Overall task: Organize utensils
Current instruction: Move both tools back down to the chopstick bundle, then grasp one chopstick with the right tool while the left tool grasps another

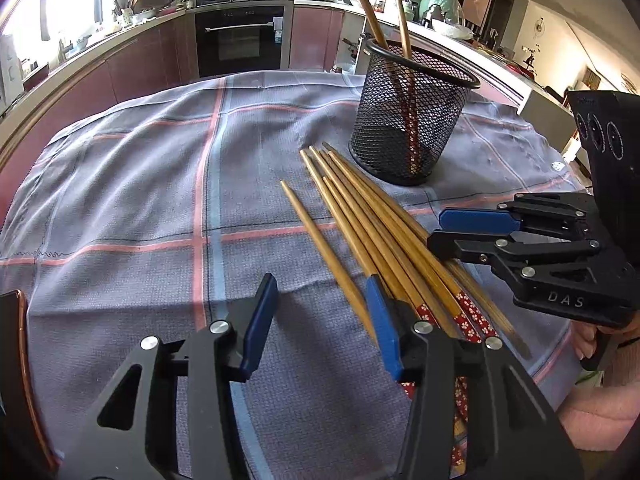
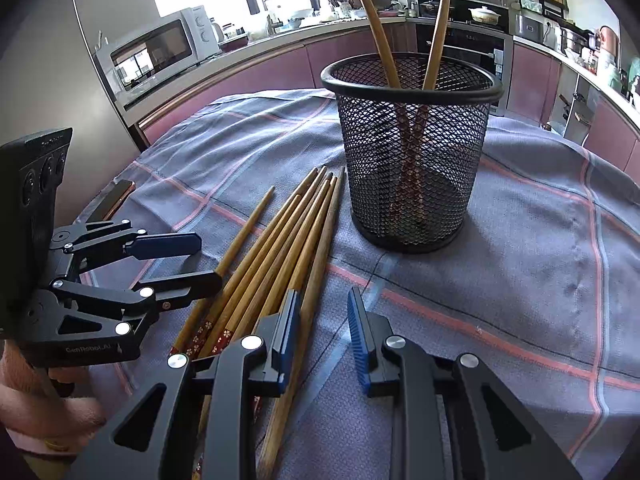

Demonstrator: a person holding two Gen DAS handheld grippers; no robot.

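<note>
A black mesh cup point(image 1: 408, 120) stands upright on the checked cloth, holding two chopsticks point(image 1: 370, 12); it also shows in the right wrist view point(image 2: 412, 152). Several wooden chopsticks point(image 1: 380, 232) with red flowered ends lie in a loose bundle in front of the cup, also seen in the right wrist view point(image 2: 280, 248). My left gripper point(image 1: 320, 320) is open and empty just above the near ends of the bundle; it shows in the right wrist view point(image 2: 200, 260). My right gripper point(image 2: 324, 332) is open and empty over the bundle's right side; it shows in the left wrist view point(image 1: 436, 228).
The grey cloth point(image 1: 140, 200) with red and blue stripes covers the table. A dark flat object with a copper edge point(image 2: 118, 198) lies at the cloth's left edge. Kitchen counters, a microwave point(image 2: 160, 48) and an oven point(image 1: 240, 36) stand behind.
</note>
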